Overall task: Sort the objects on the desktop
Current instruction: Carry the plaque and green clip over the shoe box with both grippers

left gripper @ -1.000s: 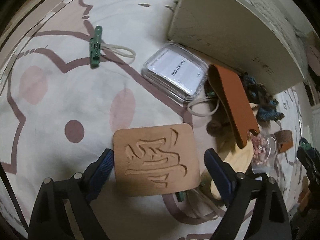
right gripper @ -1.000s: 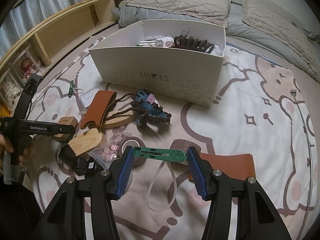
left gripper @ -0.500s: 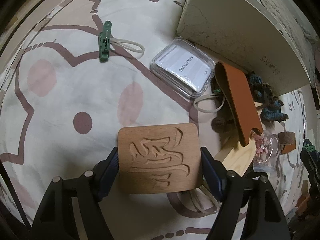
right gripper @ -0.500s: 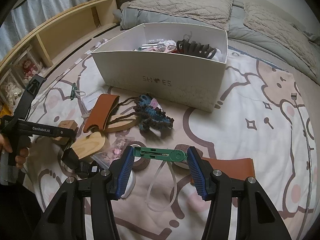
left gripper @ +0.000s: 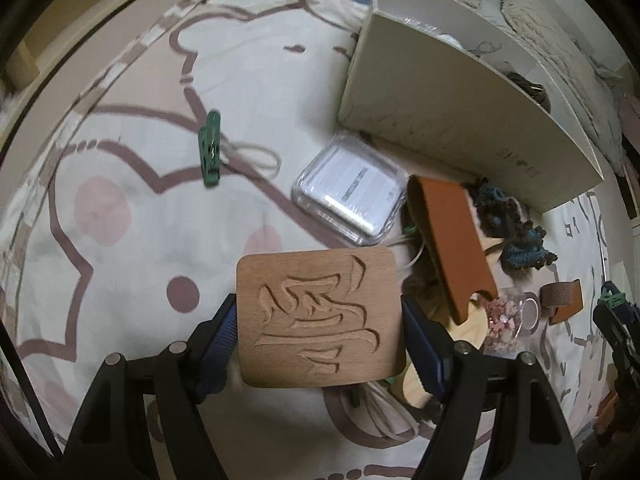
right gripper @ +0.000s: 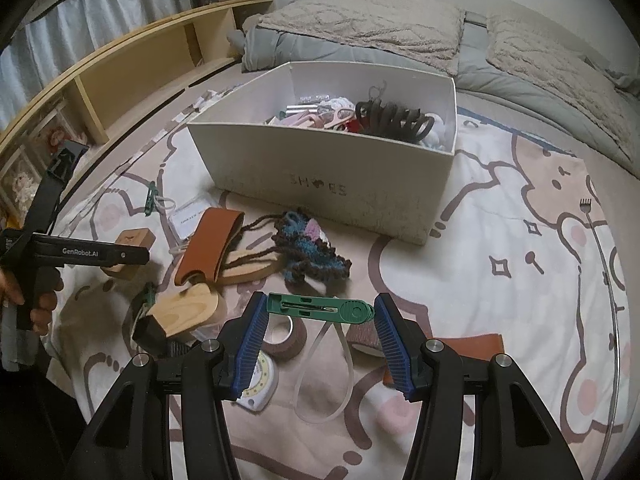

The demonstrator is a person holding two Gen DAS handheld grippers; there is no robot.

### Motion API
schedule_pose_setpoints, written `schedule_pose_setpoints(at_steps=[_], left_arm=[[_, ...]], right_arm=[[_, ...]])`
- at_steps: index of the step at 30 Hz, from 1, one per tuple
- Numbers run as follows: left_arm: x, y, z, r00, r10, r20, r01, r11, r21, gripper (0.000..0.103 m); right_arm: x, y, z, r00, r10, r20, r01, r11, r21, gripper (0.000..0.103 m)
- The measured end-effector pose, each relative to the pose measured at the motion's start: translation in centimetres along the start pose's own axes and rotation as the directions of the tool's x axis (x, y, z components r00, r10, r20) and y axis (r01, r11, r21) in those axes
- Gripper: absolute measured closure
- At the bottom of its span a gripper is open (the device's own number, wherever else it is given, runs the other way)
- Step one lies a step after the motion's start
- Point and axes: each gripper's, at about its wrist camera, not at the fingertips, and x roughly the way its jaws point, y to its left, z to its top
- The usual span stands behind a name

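My left gripper [left gripper: 319, 312] is shut on a square wooden block [left gripper: 320, 276] with a carved character, held just above the patterned blanket. The right wrist view shows the same block [right gripper: 130, 250] at the left, a hand [right gripper: 24, 292] on that tool's handle. My right gripper [right gripper: 321, 305] is shut on a green plastic tag [right gripper: 320, 307], gripped end to end, with its clear loop [right gripper: 326, 376] hanging below. The open white shoe box [right gripper: 320, 168] stands beyond, holding a black hair claw [right gripper: 392, 118] and other small items.
On the blanket lie a green clip [left gripper: 211, 148], a clear plastic case [left gripper: 352, 192], a brown leather sleeve [right gripper: 208, 244], a crocheted blue-brown piece [right gripper: 310, 248], a wooden brush [right gripper: 188, 308], tape rolls [right gripper: 286, 334], a tape measure [right gripper: 258, 384] and a back scratcher [right gripper: 600, 260]. Bedding and wooden shelves lie behind.
The left jaws closed onto the wooden block and raised it a little off the blanket. The right gripper kept its hold on the green tag and barely moved.
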Motion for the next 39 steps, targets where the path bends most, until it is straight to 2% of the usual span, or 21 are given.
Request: schedule_pose_setpoints(at_steps=[4, 6, 10, 20, 32, 39], left_arm=[[-0.7, -1.1, 0.5, 1.0, 0.002, 0.031, -0.003, 1.0, 0.024, 0.026], [-1.2, -0.9, 3.3, 0.999, -0.001, 0.046, -0.001, 0.999, 0.032, 0.026], [-2.0, -0.5, 5.3, 0.997, -0.007, 0.08, 0.003, 0.999, 0.052, 0.026], [-5.4, -1.8, 6.2, 0.982, -0.037, 0.186, 0.018, 0.995, 0.102, 0.026], [-7.9, -4.4, 7.6, 0.956, -0.077, 0.284, 0.034, 0.987, 0.155, 0.026], [-9.3, -6.0, 8.1, 0.934, -0.104, 0.343, 0.038, 0.981, 0.193, 0.026]], right_arm=[[-0.2, 0.0, 0.4, 1.0, -0.003, 0.015, 0.003, 1.0, -0.002, 0.048], [-0.3, 0.0, 0.7, 1.0, -0.006, 0.024, 0.006, 1.0, 0.001, 0.048], [-0.7, 0.1, 1.4, 0.999, -0.012, 0.049, 0.011, 1.0, 0.004, 0.048], [-1.9, 0.0, 3.6, 0.992, -0.027, 0.124, 0.025, 1.0, 0.018, 0.048], [-3.3, -0.1, 5.7, 0.978, -0.044, 0.205, 0.041, 0.999, 0.017, 0.048], [-3.9, -0.3, 6.6, 0.97, -0.046, 0.24, 0.036, 0.998, 0.045, 0.048]])
